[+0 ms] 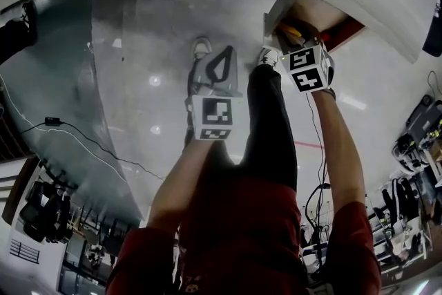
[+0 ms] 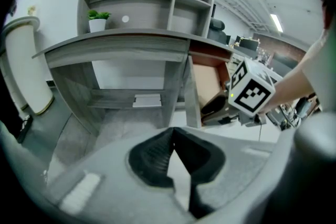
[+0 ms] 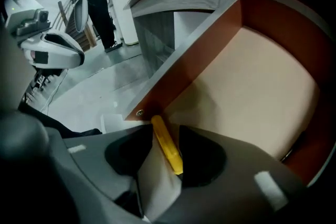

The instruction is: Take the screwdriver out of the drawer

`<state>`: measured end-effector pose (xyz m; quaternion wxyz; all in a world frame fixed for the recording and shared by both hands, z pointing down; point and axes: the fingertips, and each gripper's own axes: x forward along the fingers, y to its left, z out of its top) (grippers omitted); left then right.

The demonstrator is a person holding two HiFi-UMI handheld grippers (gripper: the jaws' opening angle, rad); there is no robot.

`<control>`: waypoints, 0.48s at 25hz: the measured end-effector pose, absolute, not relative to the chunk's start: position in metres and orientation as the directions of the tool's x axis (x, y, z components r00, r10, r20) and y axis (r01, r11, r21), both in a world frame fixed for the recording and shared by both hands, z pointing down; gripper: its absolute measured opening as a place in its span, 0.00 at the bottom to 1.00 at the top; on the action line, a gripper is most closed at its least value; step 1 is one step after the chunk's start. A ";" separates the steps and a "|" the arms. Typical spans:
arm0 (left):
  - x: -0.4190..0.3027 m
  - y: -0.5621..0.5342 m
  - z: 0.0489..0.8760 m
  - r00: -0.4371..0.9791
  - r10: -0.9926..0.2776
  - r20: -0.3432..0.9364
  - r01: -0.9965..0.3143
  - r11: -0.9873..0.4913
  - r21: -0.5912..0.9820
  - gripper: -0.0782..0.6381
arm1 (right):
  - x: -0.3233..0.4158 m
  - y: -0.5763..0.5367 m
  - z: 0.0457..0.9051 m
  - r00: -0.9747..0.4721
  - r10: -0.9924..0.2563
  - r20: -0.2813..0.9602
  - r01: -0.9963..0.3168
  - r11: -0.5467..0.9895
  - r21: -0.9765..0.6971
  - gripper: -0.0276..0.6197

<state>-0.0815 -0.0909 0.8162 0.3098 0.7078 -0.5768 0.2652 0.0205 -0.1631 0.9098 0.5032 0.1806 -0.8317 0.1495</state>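
Since the screwdriver [image 3: 169,150] is what I am after, I start there: its yellow handle stands between the jaws of my right gripper [image 3: 165,131], which are drawn in narrow with both pads seemingly against it. It lies at the near left corner of the open drawer [image 3: 199,55], close to the red-brown side wall and over the pale floor of the drawer. I judge the grasp is made and the lift not yet done, as the handle shows low inside the drawer walls. The next move calls for a straight pull up and back toward me, clear of the front edge and of the worktop [image 2: 121,42] that overhangs the drawer, with the grip kept firm so the handle does not swivel.

My left gripper [image 2: 172,134] hangs apart, over the floor [image 1: 138,45] in front of the desk, its jaws closed tip to tip with nothing between them.

Only the handle shows; the shaft and tip are lost behind my right gripper's body. I cannot tell whether the tool rests on the drawer floor or is lifted. From the head view, the marker cube covers most of the drawer, leaving a bare glimpse of yellow.
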 end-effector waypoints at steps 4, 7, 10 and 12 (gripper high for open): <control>-0.087 -0.089 0.822 0.192 -0.652 0.734 -0.981 -0.140 0.133 0.10 | 0.017 -0.163 0.916 -0.359 -0.141 0.923 -0.251 0.967 0.050 0.28; -0.092 -0.089 0.822 0.188 -0.654 0.733 -0.982 -0.133 0.134 0.10 | 0.019 -0.160 0.919 -0.297 -0.144 0.944 -0.024 0.989 0.143 0.28; -0.095 -0.091 0.821 0.184 -0.656 0.732 -0.983 -0.125 0.136 0.10 | 0.022 -0.156 0.919 -0.264 -0.144 0.954 0.120 0.976 0.180 0.27; -0.096 -0.092 0.820 0.184 -0.657 0.731 -0.983 -0.121 0.139 0.10 | 0.022 -0.152 0.920 -0.255 -0.125 0.959 0.144 0.976 0.165 0.16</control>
